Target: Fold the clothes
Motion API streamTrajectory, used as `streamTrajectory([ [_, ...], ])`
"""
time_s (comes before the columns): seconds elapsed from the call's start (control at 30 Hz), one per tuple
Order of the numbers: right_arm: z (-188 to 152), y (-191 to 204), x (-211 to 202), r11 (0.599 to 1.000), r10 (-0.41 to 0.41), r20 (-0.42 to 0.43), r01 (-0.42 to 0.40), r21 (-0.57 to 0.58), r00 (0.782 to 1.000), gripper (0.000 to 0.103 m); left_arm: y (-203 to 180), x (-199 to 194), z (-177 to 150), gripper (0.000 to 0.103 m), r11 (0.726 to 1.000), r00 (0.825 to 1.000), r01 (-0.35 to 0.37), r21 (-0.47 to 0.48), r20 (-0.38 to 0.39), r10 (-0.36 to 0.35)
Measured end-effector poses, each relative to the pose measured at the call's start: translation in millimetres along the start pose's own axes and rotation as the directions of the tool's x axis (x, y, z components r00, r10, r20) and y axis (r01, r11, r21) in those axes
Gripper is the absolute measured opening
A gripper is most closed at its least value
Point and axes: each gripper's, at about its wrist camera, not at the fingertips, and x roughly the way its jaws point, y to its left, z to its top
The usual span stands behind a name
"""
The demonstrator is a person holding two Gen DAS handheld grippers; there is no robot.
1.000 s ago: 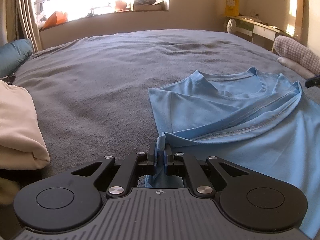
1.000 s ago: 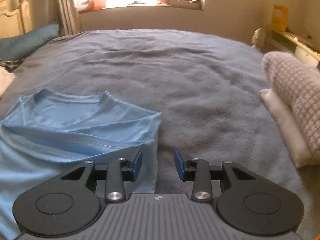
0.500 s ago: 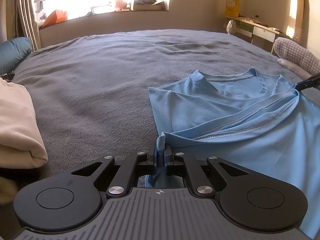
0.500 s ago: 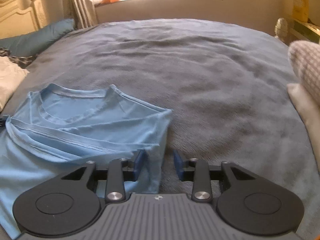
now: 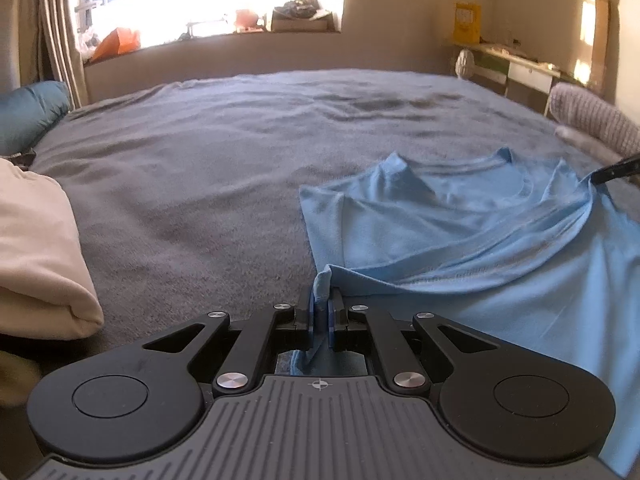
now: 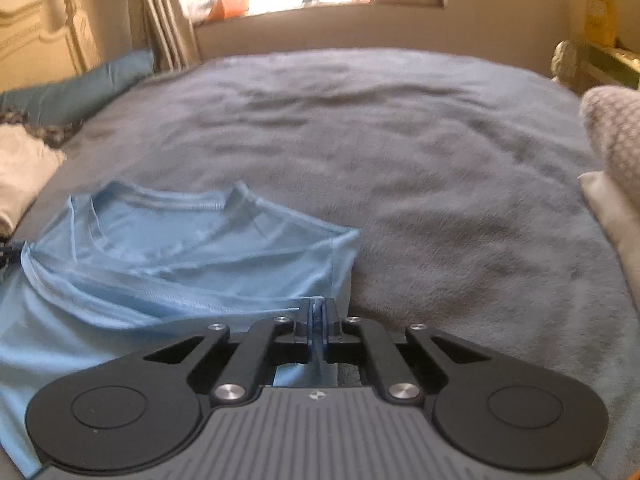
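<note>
A light blue T-shirt (image 5: 472,240) lies partly folded on the grey bedspread (image 5: 224,168), its hem doubled up toward the collar. My left gripper (image 5: 319,304) is shut on the shirt's near left corner, and a tuft of cloth sticks up between the pads. In the right wrist view the same T-shirt (image 6: 168,256) spreads to the left, and my right gripper (image 6: 318,312) is shut on its near right edge. A dark tip of the right gripper (image 5: 618,170) shows at the left view's right border.
A folded cream garment (image 5: 36,256) lies at the left of the bed, with a teal pillow (image 5: 28,114) behind it. A knitted grey cushion (image 6: 616,136) and a white one (image 6: 612,216) sit on the right. A windowsill (image 5: 224,32) and a desk (image 5: 520,68) lie beyond.
My right gripper slid left over the shirt's edge and its jaws closed on the cloth. The left gripper kept its hold and stayed put.
</note>
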Motion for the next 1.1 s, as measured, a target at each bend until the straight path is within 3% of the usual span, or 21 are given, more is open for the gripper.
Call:
streamTrajectory([
  [0.17, 5, -4, -25, 0.998, -0.023, 0.097, 0.017, 0.060, 0.995, 0.003, 0, -15, 9, 0.004, 1.000, 0.999, 0.005, -0.018, 0.046, -0.004],
  [0.5, 26, -13, -34, 0.994, -0.072, 0.166, 0.057, 0.093, 0.983, 0.003, 4, -5, 39, 0.004, 0.998, 0.997, 0.003, -0.066, 0.071, 0.002],
  [1.1, 57, -36, 17, 0.989, -0.117, 0.140, 0.102, 0.107, 0.983, 0.003, 12, 48, 70, 0.004, 0.999, 0.997, -0.039, -0.004, 0.060, 0.040],
])
